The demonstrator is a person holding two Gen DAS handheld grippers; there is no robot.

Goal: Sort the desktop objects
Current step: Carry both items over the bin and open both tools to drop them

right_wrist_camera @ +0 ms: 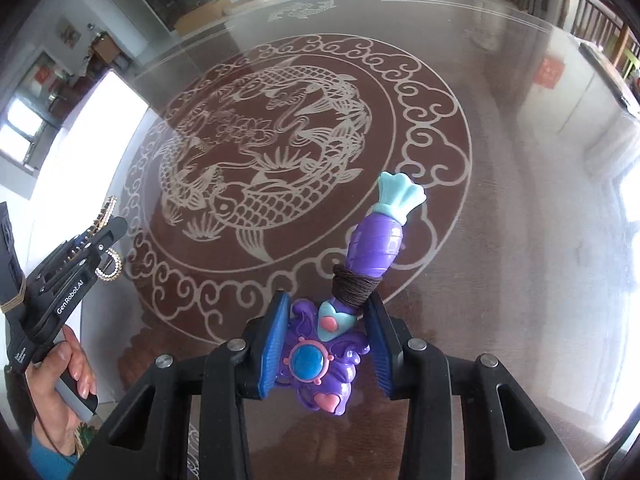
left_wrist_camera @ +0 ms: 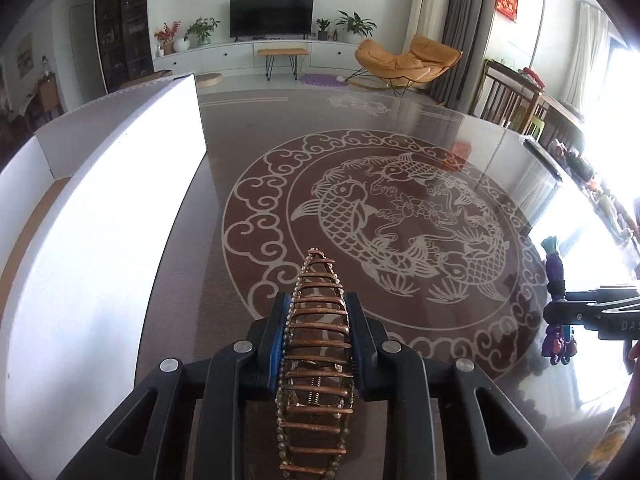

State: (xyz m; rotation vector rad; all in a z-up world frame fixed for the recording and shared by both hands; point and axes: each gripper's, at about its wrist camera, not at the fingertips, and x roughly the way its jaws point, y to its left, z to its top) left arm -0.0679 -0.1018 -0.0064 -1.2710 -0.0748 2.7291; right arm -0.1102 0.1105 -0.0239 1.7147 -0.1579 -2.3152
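Left gripper [left_wrist_camera: 320, 334] jaws clamp a copper-wire beaded hair clip [left_wrist_camera: 316, 360]; right gripper [right_wrist_camera: 326, 338] jaws clamp a purple plastic toy wand [right_wrist_camera: 340, 320] above the glass surface [right_wrist_camera: 500, 200].

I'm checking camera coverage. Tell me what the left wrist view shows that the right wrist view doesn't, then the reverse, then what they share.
Only the left wrist view: the white box at the table's left and the television across the room.

Only the right wrist view: the person's hand holding the left gripper, and the toy's blue gem.

Both: the carp-patterned table, the copper hair clip shut in the left gripper, and the purple toy wand between the right gripper's fingers.
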